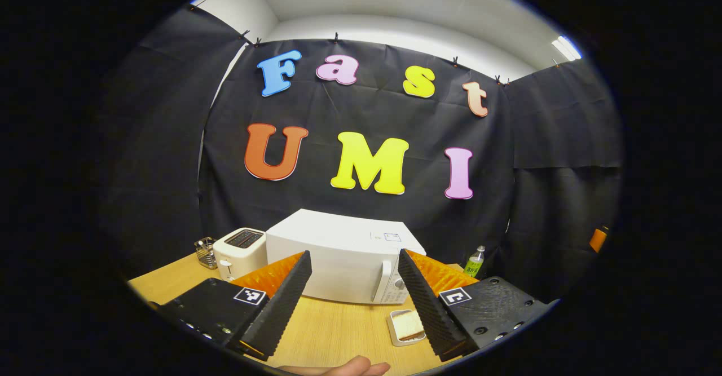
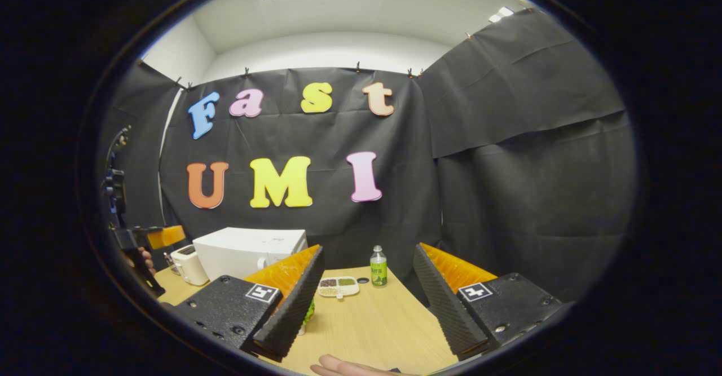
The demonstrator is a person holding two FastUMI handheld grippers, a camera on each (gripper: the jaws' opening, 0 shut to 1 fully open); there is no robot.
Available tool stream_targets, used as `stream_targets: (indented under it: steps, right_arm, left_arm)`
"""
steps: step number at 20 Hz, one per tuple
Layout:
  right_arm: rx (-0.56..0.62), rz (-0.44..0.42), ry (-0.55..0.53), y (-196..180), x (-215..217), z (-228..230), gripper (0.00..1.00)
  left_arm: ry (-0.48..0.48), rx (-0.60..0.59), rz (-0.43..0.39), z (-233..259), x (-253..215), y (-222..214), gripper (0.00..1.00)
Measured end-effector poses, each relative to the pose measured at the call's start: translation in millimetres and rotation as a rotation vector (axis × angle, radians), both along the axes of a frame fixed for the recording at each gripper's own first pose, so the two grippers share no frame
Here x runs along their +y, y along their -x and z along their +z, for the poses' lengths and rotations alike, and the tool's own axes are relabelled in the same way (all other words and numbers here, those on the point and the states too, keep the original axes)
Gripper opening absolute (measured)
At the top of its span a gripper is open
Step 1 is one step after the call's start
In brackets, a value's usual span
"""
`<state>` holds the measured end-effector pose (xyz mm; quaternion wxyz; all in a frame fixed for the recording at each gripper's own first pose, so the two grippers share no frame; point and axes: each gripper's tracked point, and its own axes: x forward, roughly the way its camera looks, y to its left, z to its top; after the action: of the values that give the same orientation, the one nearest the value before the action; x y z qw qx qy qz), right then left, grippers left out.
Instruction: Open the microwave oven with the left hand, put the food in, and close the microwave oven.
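The white microwave (image 1: 338,257) stands at the back of the wooden table with its door shut and its handle (image 1: 385,280) on the right side. My left gripper (image 1: 354,253) hangs open in front of it, apart from it, with nothing between its fingers. A white dish with a slice of bread (image 1: 407,326) lies on the table by the right finger. In the right gripper view the microwave (image 2: 248,252) is far left. My right gripper (image 2: 369,249) is open and empty over the table. The left gripper (image 2: 141,238), held by a hand, shows at the left edge.
A white toaster (image 1: 240,252) and a wire holder (image 1: 206,253) stand left of the microwave. A green bottle (image 2: 378,266) and a divided dish of beans (image 2: 338,286) sit toward the back. Something green (image 2: 309,311) peeks from behind the right gripper's left finger. A hand (image 2: 350,367) lies at the bottom.
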<state>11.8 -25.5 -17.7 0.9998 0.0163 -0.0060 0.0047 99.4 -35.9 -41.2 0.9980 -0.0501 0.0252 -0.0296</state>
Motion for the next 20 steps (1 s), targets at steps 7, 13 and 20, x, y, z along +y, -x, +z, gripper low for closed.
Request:
stream_targets:
  steps: [7,13,20]
  right_arm:
    - [0.008,0.016,0.007,-10,-12,-18,1.0]
    - [0.018,-0.001,0.025,-15,-36,-34,1.0]
    - [0.048,-0.08,0.043,-12,-82,-54,0.92]
  left_arm:
    - [0.005,0.048,-0.056,-68,-43,-99,0.96]
    - [-0.044,0.103,-0.082,-133,-83,-157,0.95]
    - [-0.07,0.152,-0.018,-185,-85,-196,0.91]
